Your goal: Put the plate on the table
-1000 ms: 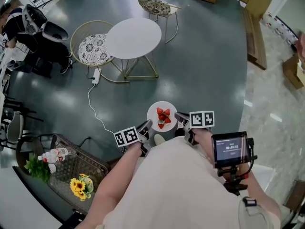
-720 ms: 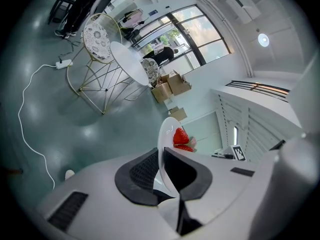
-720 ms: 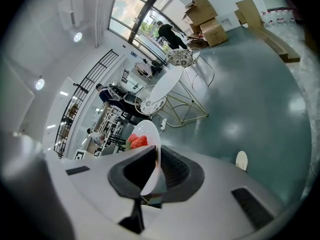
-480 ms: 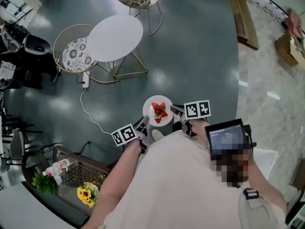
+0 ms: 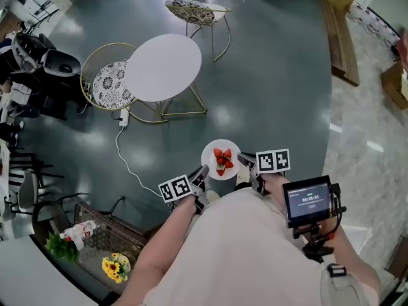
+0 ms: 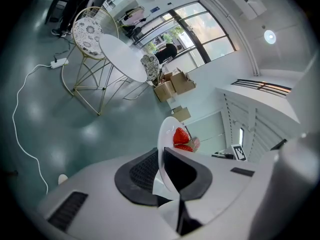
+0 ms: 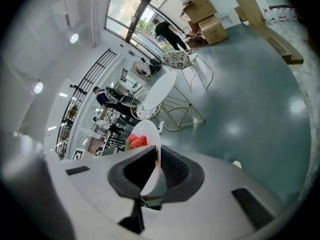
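Observation:
A small white plate (image 5: 218,160) with red strawberries (image 5: 222,159) is held in the air over the dark floor, between both grippers. My left gripper (image 5: 199,176) is shut on the plate's left rim (image 6: 161,149). My right gripper (image 5: 245,162) is shut on its right rim (image 7: 151,171). The strawberries (image 6: 181,136) (image 7: 137,141) show past each rim. The round white table (image 5: 163,66) stands further ahead and to the left, its top bare; it also appears as the table (image 6: 122,57) and the table (image 7: 159,95) in the gripper views.
Two wire chairs with patterned cushions (image 5: 109,83) (image 5: 195,9) flank the table. A white power strip and cable (image 5: 123,117) lie on the floor. A wire basket (image 5: 95,234) with bottles and sunflowers is at lower left. Wooden benches (image 5: 338,37) and boxes line the right.
The view has shifted between frames as the person moves; the table sits slightly lower and more to the right than half a second ago. Both grippers keep hold of the plate.

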A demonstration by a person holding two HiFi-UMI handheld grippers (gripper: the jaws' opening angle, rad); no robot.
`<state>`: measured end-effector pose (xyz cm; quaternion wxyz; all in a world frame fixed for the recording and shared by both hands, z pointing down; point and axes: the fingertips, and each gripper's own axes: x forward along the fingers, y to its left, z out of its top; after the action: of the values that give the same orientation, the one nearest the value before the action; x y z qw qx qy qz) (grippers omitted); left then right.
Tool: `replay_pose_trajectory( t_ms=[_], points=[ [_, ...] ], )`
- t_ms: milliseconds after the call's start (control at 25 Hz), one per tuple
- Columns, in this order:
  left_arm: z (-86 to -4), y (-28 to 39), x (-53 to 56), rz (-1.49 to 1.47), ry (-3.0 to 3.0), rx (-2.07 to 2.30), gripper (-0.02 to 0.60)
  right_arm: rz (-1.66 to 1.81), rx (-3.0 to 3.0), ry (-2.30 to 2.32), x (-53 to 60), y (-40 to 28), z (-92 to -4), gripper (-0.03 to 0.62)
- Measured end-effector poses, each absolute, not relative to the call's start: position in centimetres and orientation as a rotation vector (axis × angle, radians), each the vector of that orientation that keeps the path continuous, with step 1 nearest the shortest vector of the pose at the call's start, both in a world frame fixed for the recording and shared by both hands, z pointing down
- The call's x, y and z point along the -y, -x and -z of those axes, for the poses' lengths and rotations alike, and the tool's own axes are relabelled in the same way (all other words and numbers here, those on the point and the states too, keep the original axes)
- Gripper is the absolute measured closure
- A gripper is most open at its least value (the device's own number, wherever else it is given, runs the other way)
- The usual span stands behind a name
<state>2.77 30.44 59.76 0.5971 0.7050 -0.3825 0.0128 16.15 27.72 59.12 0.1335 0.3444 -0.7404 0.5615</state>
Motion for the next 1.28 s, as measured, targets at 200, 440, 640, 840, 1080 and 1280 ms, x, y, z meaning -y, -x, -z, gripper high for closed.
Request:
replay_pose_trajectory(
  t_ms=[200,440,640,840,1080,1280],
  points=[
    [-59.1,-5.7,-24.5,-0.045,-1.618,0.95,0.56,-1.644,2.165,-0.927,-21.5,-19.0,-58.8,0.562],
    [-58.5,-6.9,-22.9,-0.03,-1.637,0.979,0.56,-1.589,2.214,-0.882,-19.7,-20.2,-58.3,0.562],
    [-58.3,-6.8,-22.1,-0.017,-1.645,0.995,0.561,-1.573,2.249,-0.869,-18.8,-20.0,-58.0,0.562],
    [-58.2,-7.1,-21.9,-0.034,-1.644,0.995,0.561,-1.604,2.234,-0.872,-18.8,-20.3,-58.2,0.562],
    [-59.0,-7.6,-16.2,-0.052,-1.637,0.969,0.56,-1.609,2.218,-0.895,-13.4,-20.9,-58.8,0.562],
    [-59.5,-8.5,-11.1,-0.075,-1.643,0.918,0.56,-1.614,2.187,-0.957,-8.9,-21.9,-59.0,0.562]
  ],
)
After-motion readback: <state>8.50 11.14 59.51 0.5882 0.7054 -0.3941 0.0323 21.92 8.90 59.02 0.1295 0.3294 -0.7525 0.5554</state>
